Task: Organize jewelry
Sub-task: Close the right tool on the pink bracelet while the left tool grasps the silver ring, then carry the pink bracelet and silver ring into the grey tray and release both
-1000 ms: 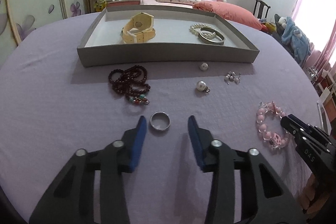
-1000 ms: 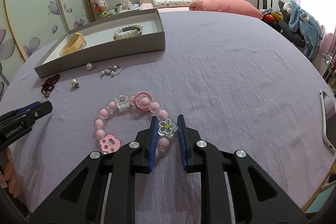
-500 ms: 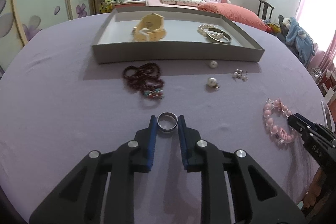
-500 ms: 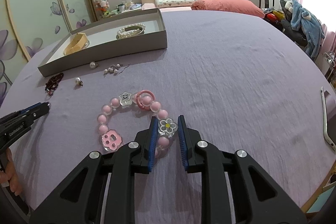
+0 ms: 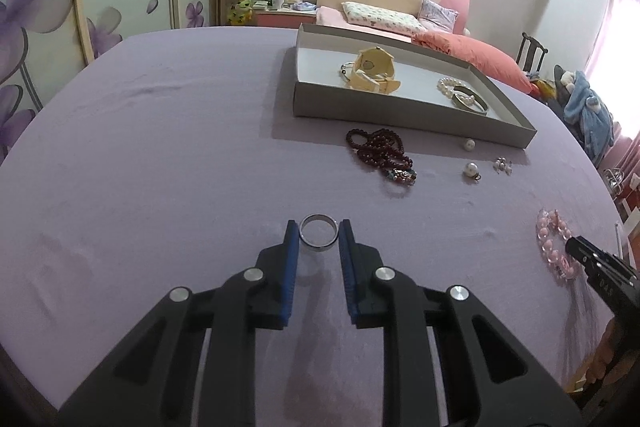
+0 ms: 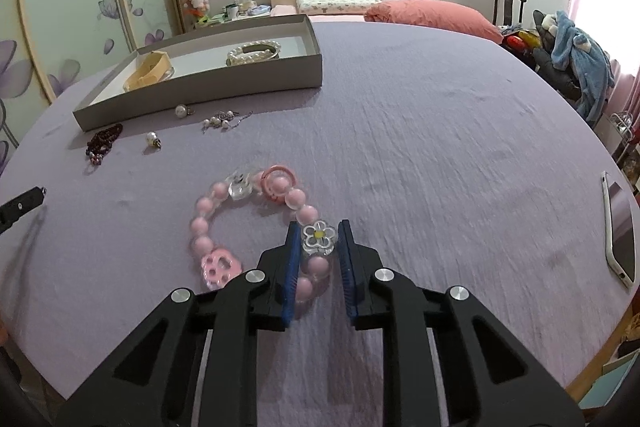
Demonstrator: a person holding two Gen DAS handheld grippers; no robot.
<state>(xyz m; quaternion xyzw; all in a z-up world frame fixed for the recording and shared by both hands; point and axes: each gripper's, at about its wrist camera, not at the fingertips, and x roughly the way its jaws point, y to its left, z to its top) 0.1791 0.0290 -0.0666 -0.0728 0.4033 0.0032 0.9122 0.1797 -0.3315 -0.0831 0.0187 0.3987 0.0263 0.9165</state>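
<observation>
Pinching the silver ring (image 5: 319, 236) between its blue pads, the left hand-held gripper (image 5: 319, 241) could lose it on the way to the grey tray (image 5: 404, 115) at the far side, since a smooth round band slips easily. The ring is plain, polished metal, just off the purple desk (image 5: 160, 147). The right hand-held gripper (image 6: 319, 243) clamps the pink bead bracelet (image 6: 256, 223) at its clear flower charm, near the desk's front.

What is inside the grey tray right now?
The grey tray holds a cream watch, a pearl bracelet and a metal bangle. Its near wall hides part of the floor in both views, so smaller pieces there cannot be ruled out.
</observation>
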